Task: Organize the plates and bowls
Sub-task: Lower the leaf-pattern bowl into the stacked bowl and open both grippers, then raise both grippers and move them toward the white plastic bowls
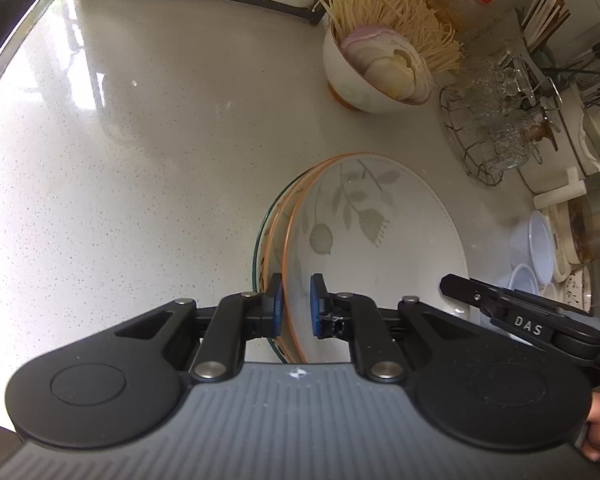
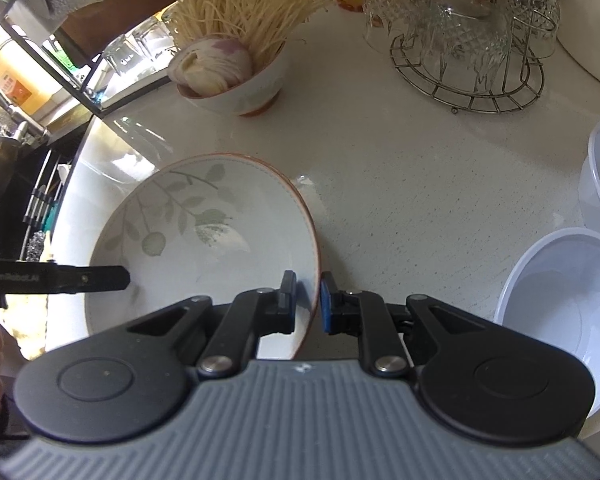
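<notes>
Two grippers pinch opposite rims of a stack of shallow white leaf-patterned plates with orange edges [image 1: 380,232].

The left gripper [image 1: 296,306] is clamped on the stack's left rim, the right gripper [image 2: 308,300] closed on the top plate's right rim. The stack sits on the speckled white countertop [image 1: 140,160], near a white bowl of enoki mushrooms and sliced onion [image 2: 236,76]; translucent white plastic bowls [image 2: 568,304] lie just beside.

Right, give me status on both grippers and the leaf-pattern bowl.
Left gripper shut on the near-left rim of the orange-rimmed leaf-pattern ceramic bowl. Right gripper shut on its right rim. Bowl tops a stack. Nothing in the way.
</notes>
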`<state>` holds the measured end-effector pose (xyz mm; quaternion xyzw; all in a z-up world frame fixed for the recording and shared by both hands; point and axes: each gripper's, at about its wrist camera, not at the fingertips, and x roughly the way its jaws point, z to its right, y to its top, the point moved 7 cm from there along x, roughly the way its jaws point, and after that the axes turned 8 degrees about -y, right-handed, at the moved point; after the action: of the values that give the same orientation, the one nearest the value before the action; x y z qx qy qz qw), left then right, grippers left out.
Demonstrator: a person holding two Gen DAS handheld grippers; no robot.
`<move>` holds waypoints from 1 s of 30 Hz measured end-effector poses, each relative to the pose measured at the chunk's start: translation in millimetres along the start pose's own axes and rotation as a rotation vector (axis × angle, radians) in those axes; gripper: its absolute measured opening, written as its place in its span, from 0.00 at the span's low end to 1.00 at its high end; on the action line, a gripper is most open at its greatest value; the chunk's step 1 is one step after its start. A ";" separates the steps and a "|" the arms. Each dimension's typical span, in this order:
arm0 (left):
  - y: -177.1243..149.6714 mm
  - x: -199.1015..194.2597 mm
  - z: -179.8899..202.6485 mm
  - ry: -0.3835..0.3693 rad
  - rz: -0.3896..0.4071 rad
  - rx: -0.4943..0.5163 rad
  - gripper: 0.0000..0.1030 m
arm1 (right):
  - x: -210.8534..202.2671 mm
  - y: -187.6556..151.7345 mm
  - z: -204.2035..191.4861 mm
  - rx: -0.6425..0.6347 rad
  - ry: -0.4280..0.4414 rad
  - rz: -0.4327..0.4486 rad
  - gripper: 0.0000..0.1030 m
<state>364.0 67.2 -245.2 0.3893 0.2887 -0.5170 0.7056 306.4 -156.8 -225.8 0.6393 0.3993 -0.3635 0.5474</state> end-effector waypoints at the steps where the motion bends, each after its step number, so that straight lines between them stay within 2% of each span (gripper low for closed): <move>1: 0.2 -1.5 -1.6 -0.011 -0.006 -0.013 0.13 | -0.1 -0.1 -0.2 0.008 -0.005 0.001 0.15; 8: 3.3 -13.3 -9.2 -0.033 -0.009 -0.006 0.15 | -5.9 -1.2 -1.3 0.082 -0.043 0.030 0.16; 16: 11.8 -38.0 10.3 -0.061 0.039 0.093 0.20 | -32.8 2.2 -6.9 0.095 -0.098 0.132 0.15; 20: 16.8 -58.8 36.4 -0.061 0.102 0.193 0.20 | -58.9 9.0 -10.9 0.096 -0.096 0.209 0.15; 25: 21.3 -95.8 76.3 -0.070 0.239 0.314 0.20 | -99.9 15.3 -18.0 0.095 -0.085 0.319 0.15; 30: 18.8 -110.8 111.1 -0.090 0.282 0.374 0.20 | -136.9 13.7 -14.6 0.097 -0.094 0.418 0.15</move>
<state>349.4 32.0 -91.9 0.5260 0.0989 -0.4747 0.6987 262.2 -158.9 -94.7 0.7161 0.2141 -0.2905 0.5974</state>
